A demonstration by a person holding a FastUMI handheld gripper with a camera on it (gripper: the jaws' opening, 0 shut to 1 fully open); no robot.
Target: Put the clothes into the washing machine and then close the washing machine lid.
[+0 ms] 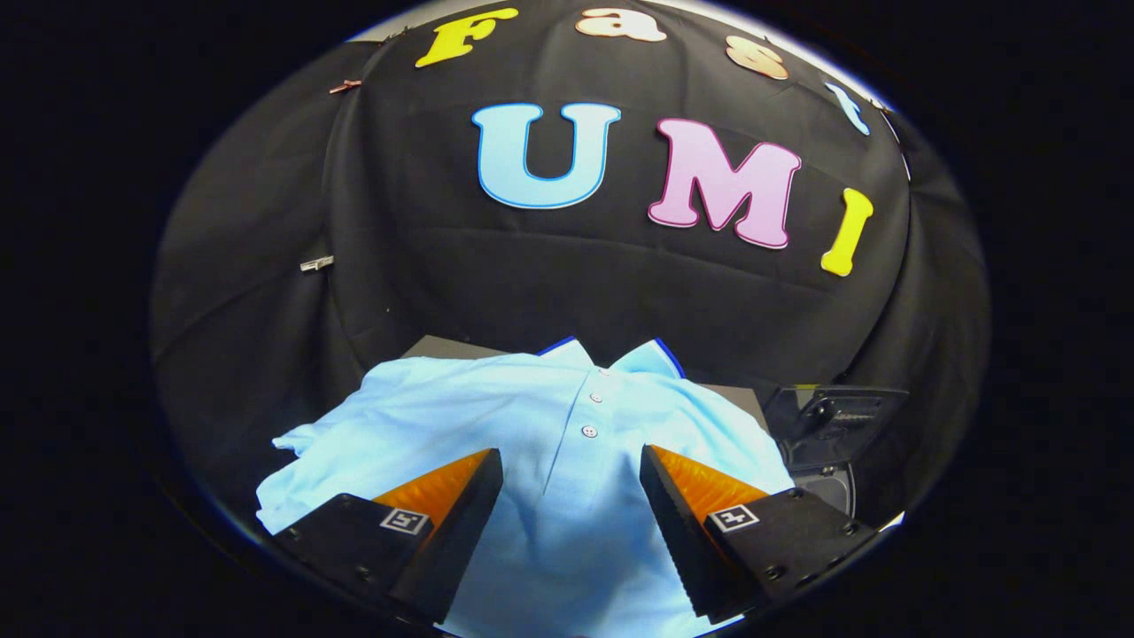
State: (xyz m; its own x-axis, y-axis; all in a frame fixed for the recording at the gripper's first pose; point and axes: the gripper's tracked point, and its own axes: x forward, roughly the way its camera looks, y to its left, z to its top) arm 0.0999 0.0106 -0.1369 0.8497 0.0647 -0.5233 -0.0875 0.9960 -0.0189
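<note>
blue shirt (567,443) under spread gripper (571,470)

Gripper-mounted fisheye, facing forward – close above shirt (567,443), fingers (461,496) apart

The gripper (571,470) hangs with fingers wide apart above the shirt (549,425); the washing machine (828,425) crowds the right.

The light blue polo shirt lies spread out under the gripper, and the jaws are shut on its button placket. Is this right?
Not quite. The gripper view shows the gripper with its jaws open, standing apart on either side of the button placket and not pressing on it. The rest holds: the light blue polo shirt lies spread out under the gripper.
</note>
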